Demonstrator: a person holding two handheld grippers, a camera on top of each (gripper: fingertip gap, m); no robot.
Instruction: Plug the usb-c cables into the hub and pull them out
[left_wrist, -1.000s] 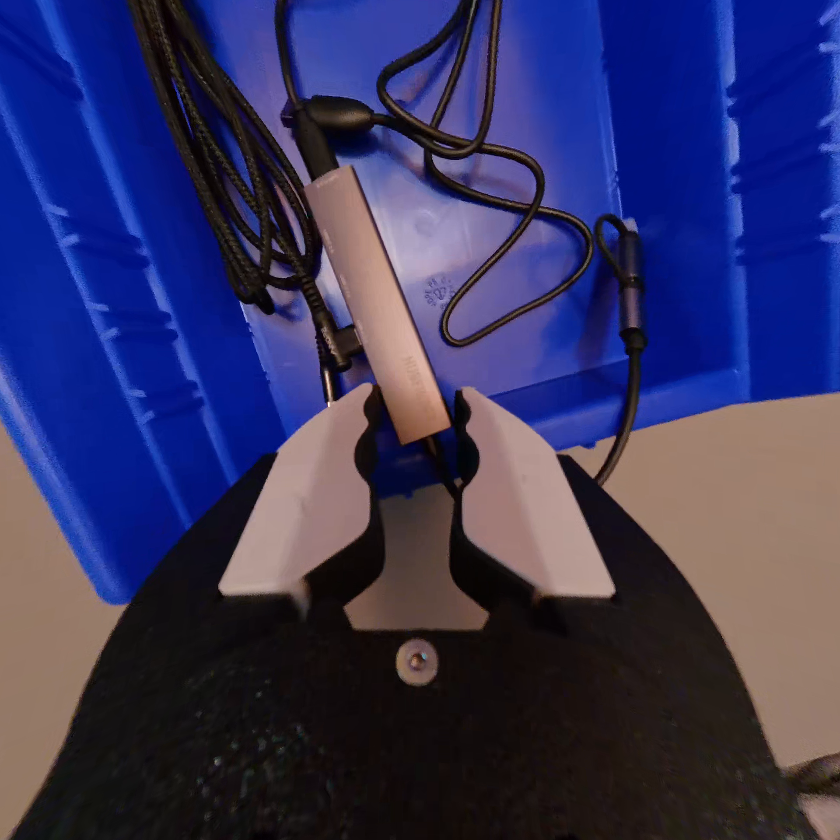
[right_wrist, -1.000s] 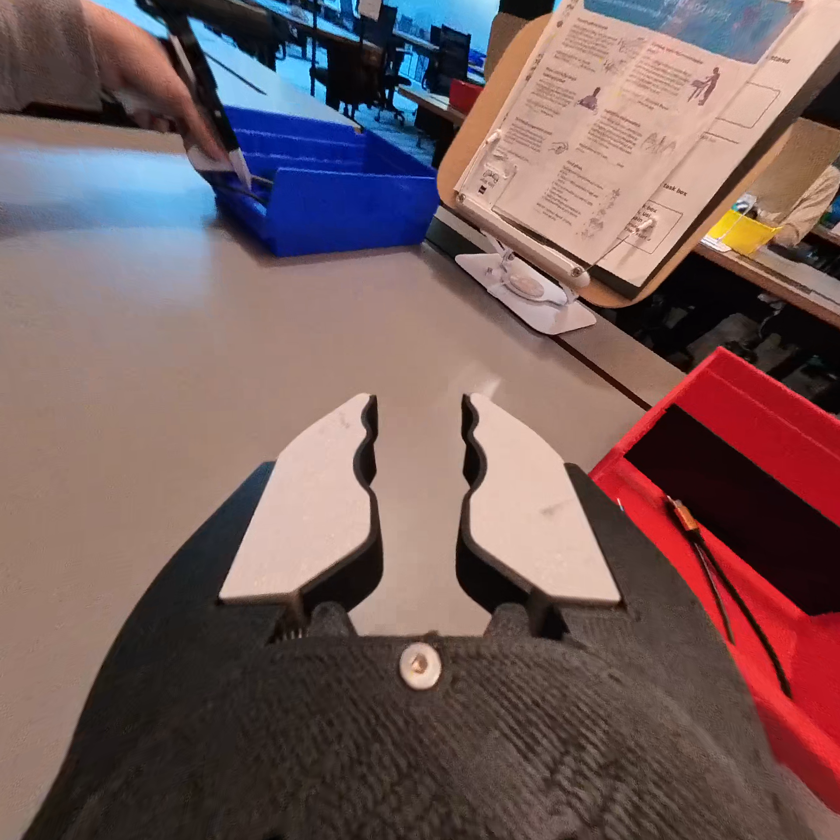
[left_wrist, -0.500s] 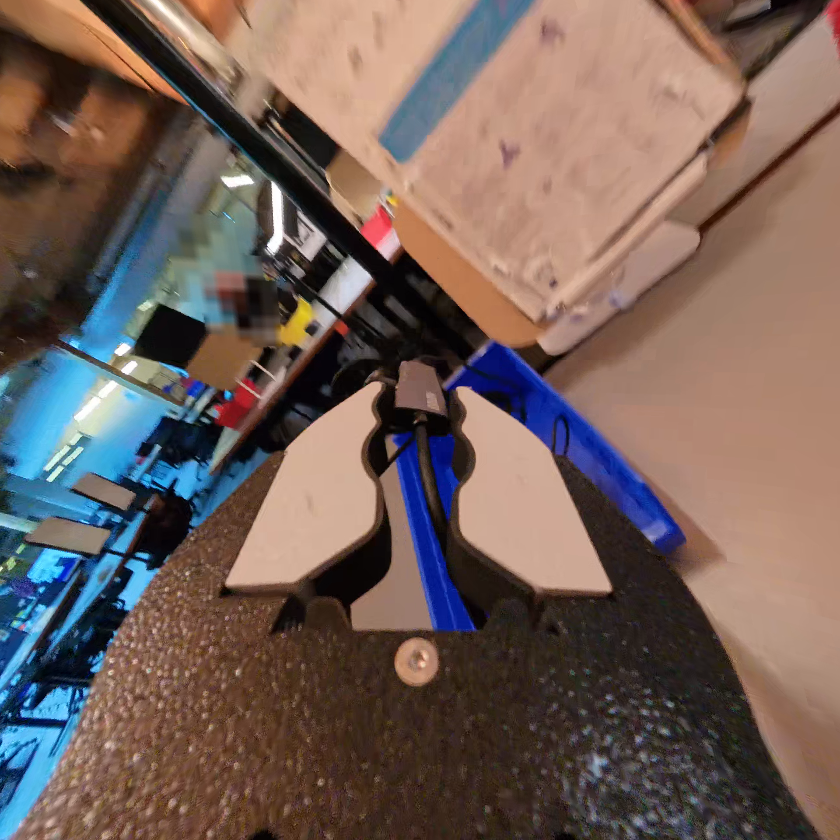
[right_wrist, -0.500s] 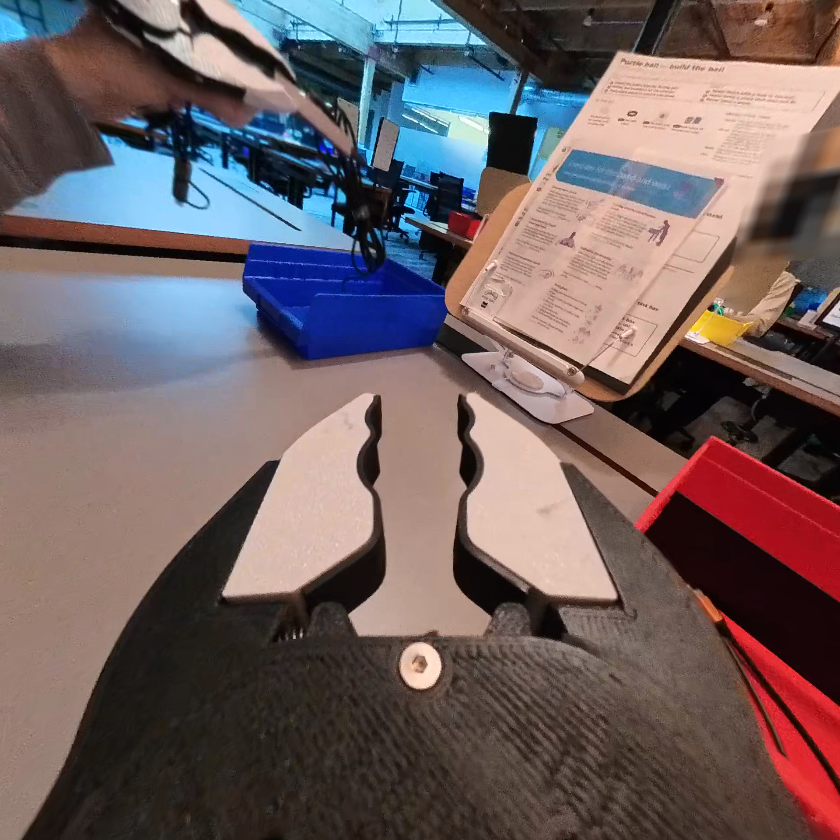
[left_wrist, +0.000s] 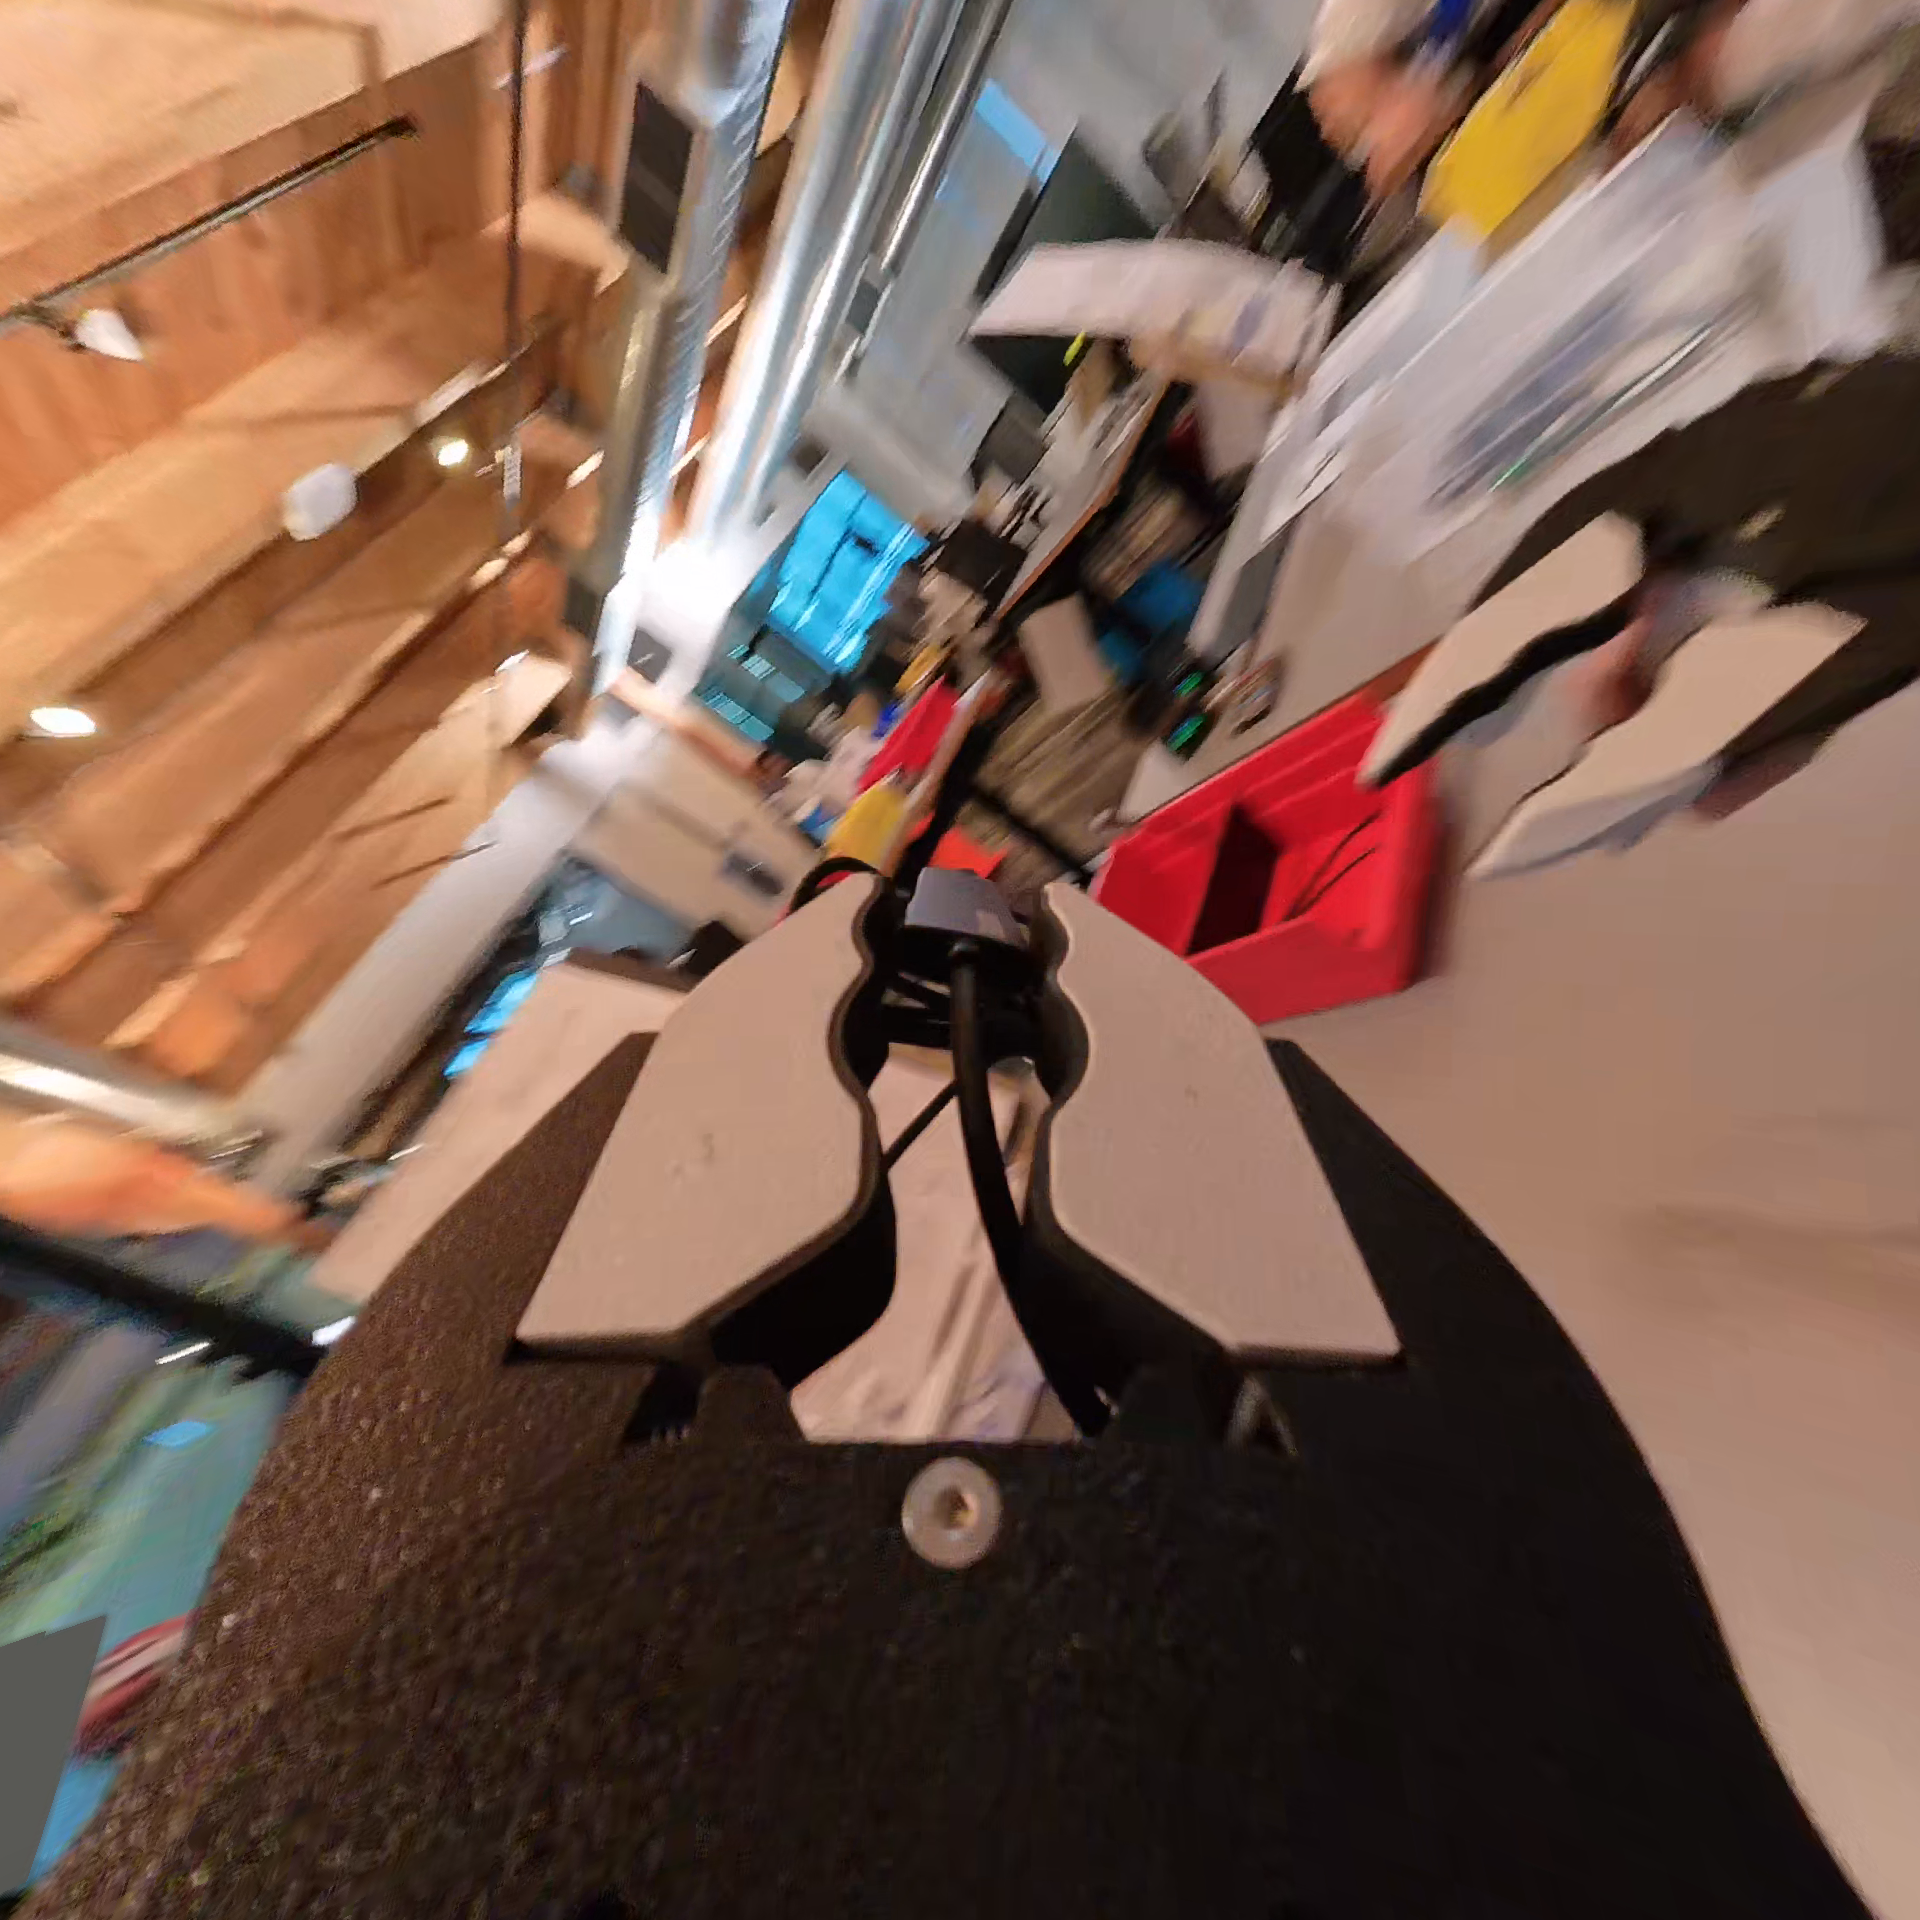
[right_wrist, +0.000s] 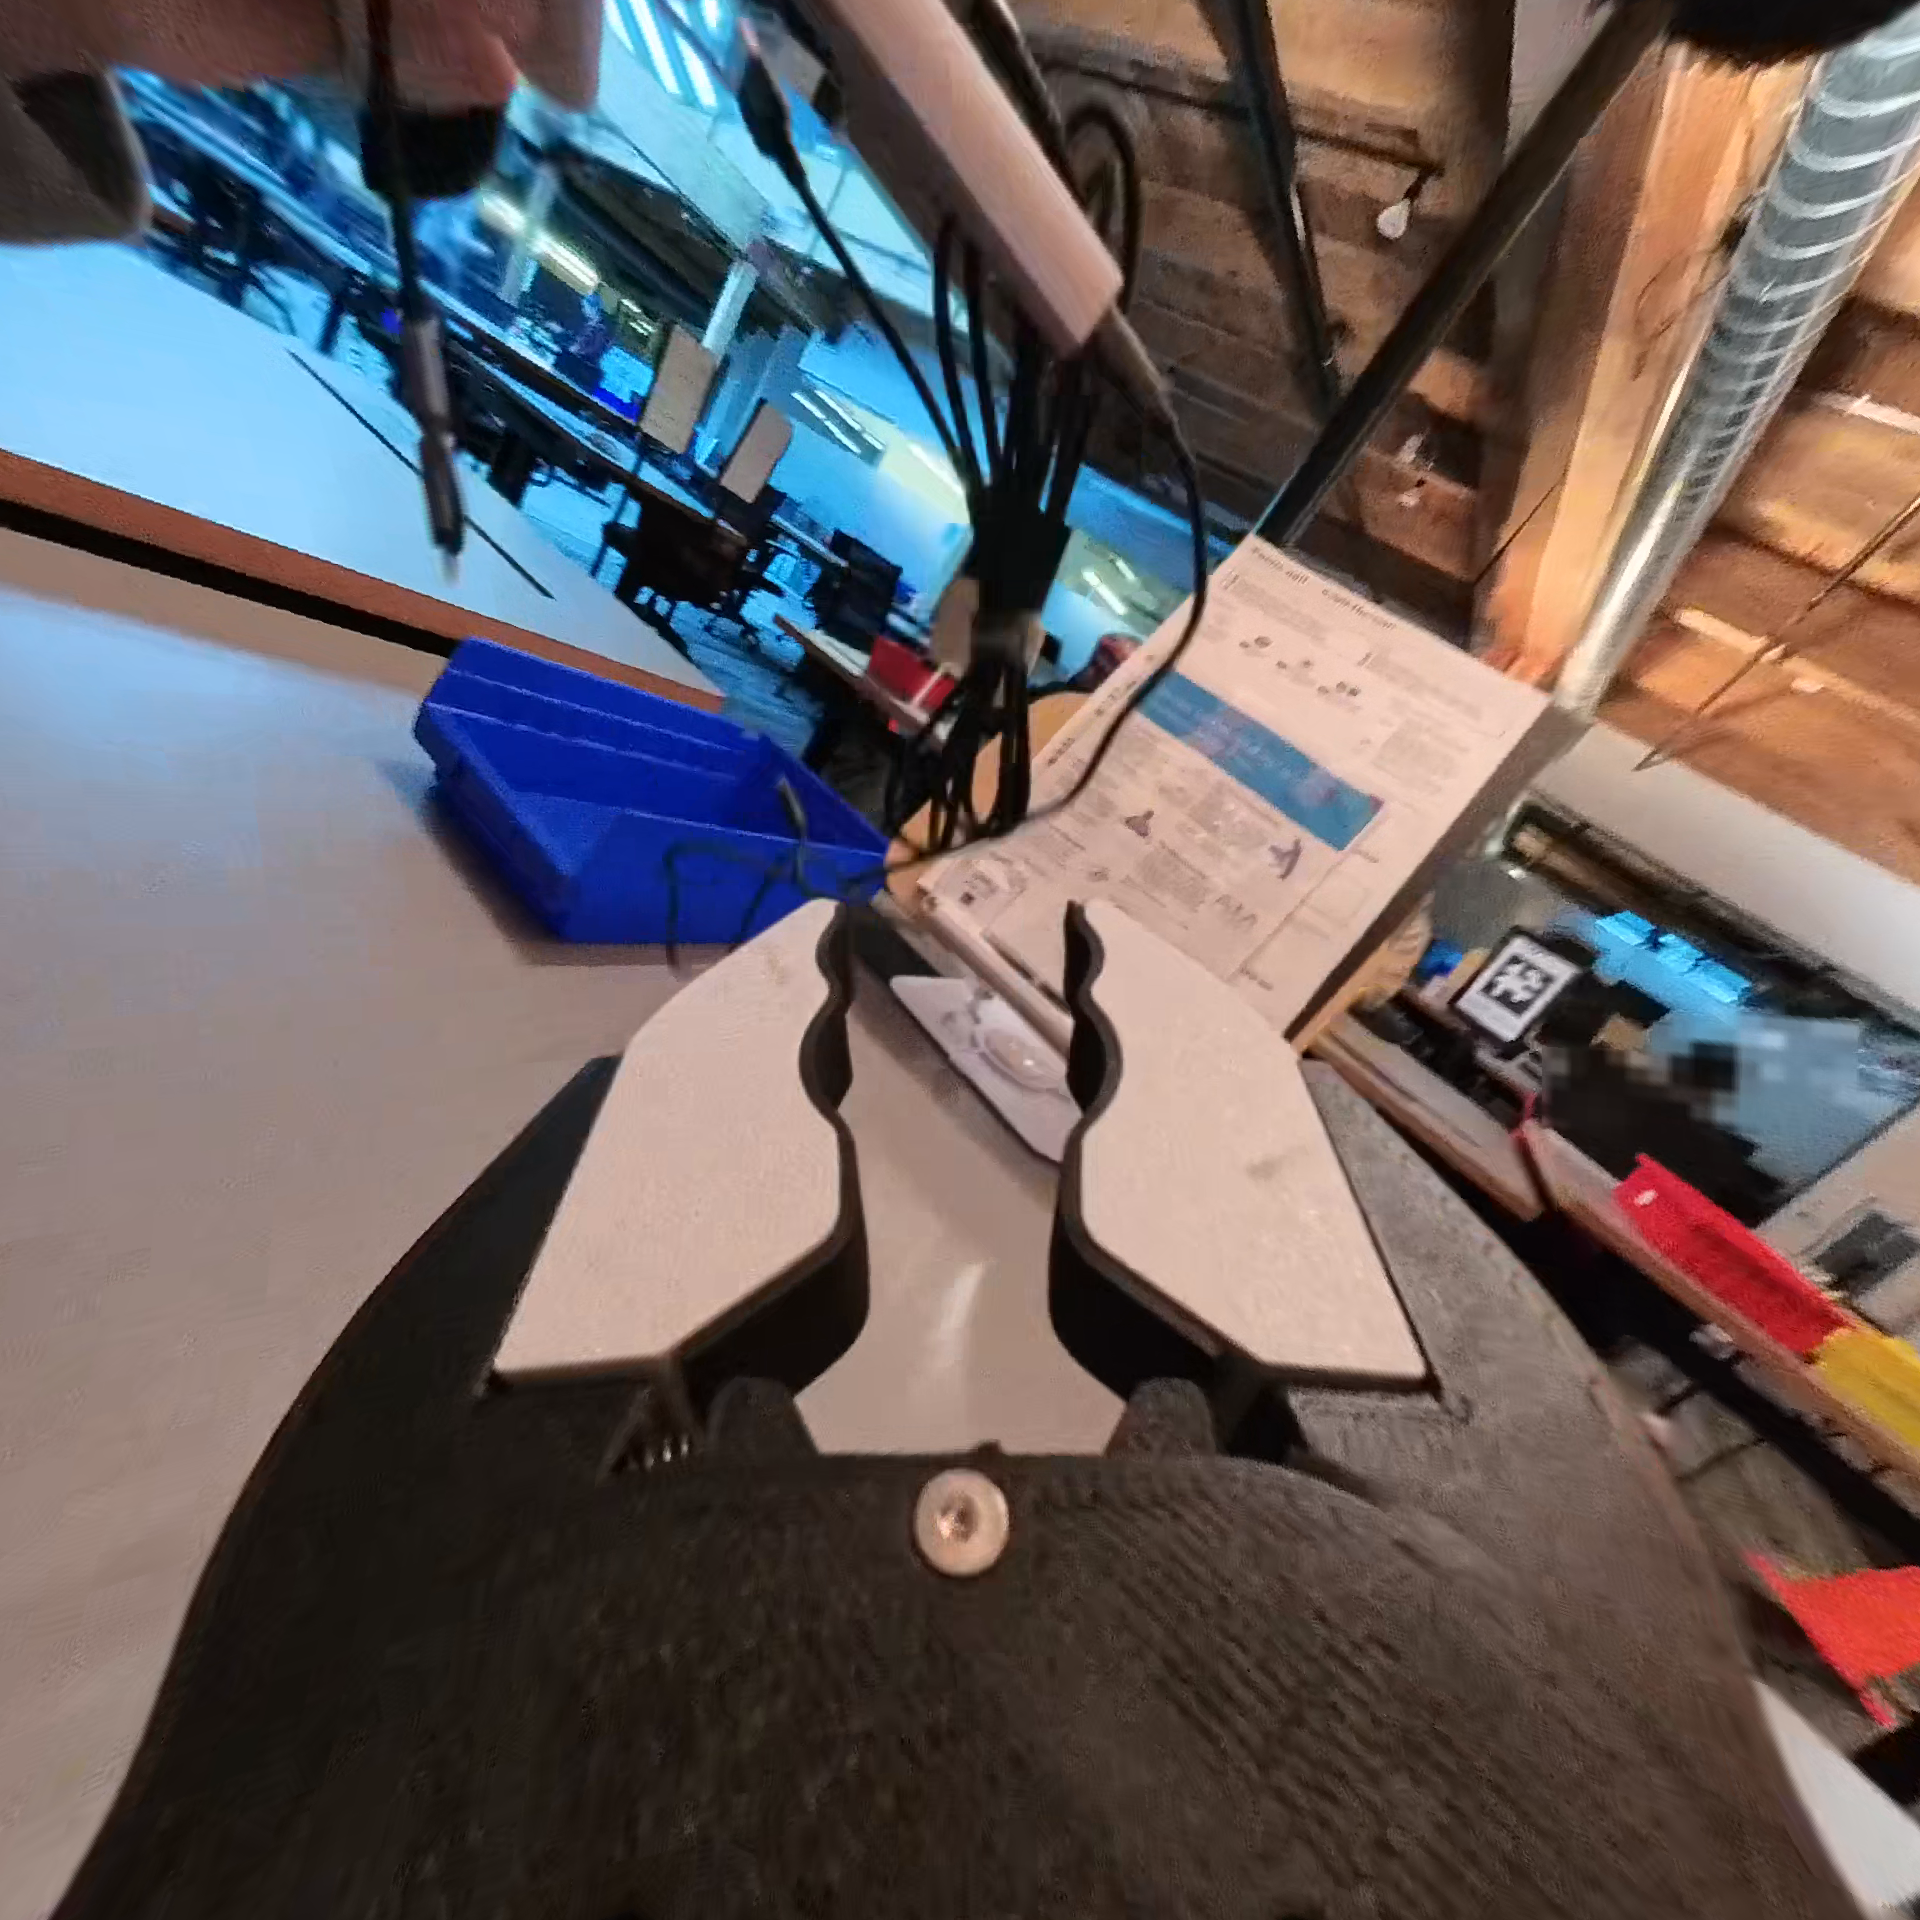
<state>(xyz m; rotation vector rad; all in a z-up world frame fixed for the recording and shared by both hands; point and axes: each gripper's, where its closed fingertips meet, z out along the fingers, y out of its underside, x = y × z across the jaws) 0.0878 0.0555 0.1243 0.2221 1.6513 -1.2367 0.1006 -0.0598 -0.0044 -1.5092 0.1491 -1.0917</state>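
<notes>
The left gripper (left_wrist: 951, 914) clamps the grey USB hub (left_wrist: 961, 902) in the air, black cables (right_wrist: 997, 582) dangling; the right gripper (right_wrist: 951, 925) gapes empty above the table (right_wrist: 208, 1039).

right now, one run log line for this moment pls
left tool: shut on hub, lifted | cables: dangling above blue bin | right tool: open, empty

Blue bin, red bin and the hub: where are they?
blue bin (right_wrist: 644, 821), right wrist view, on its near side wall.
red bin (left_wrist: 1320, 904), left wrist view, on its front wall.
hub (left_wrist: 961, 902), left wrist view, on its end between the fingertips.
</notes>
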